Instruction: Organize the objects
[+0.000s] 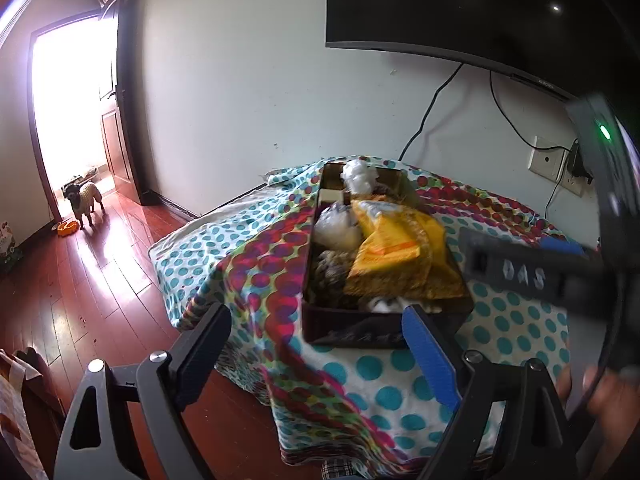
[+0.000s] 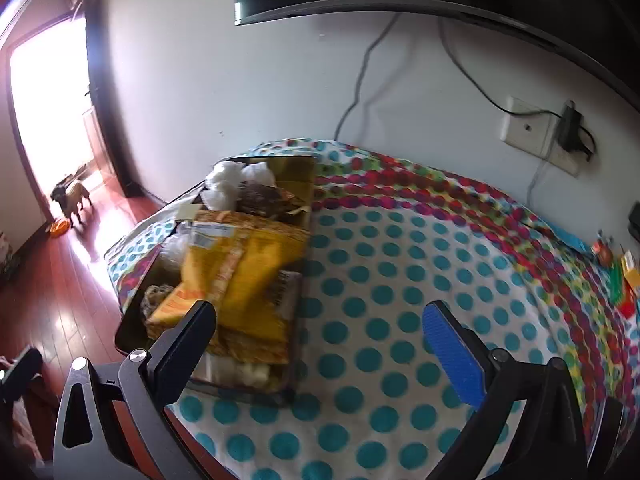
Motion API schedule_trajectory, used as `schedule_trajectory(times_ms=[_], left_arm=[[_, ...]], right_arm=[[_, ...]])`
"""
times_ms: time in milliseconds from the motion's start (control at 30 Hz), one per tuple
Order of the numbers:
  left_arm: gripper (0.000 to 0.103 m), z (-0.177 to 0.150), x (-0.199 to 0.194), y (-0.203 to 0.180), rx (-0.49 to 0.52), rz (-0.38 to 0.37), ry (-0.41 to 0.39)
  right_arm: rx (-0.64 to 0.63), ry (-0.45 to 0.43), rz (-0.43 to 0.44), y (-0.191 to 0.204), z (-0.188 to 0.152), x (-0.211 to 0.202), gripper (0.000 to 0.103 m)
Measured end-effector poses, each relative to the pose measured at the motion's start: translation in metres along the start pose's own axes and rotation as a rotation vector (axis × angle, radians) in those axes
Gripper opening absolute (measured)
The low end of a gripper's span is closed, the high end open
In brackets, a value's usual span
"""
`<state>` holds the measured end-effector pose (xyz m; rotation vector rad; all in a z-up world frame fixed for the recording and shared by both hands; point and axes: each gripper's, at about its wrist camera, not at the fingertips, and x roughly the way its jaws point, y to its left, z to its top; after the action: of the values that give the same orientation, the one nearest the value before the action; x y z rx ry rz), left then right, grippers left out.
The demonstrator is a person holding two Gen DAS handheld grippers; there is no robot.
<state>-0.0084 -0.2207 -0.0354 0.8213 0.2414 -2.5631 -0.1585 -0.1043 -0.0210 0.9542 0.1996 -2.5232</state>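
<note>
A dark rectangular box stands on a table covered with a dotted cloth. It is filled with a yellow packet, white plastic bags and other small items. My left gripper is open and empty, just in front of the box's near wall. The right gripper's body crosses the right side of that view. In the right wrist view the box lies at the left, with the yellow packet on top. My right gripper is open and empty, over the cloth beside the box.
A TV hangs on the wall above, with cables running to wall sockets. Small colourful items lie at the table's far right. A dog stands on the wooden floor by the open door, next to an orange bowl.
</note>
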Motion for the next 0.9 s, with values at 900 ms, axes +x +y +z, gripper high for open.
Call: schedule_trajectory(times_ms=[900], left_arm=[[0.090,0.019,-0.011,-0.043,0.004,0.027,0.055]], right_arm=[[0.140,-0.051,-0.012,-0.080,-0.031,-0.037,0.103]])
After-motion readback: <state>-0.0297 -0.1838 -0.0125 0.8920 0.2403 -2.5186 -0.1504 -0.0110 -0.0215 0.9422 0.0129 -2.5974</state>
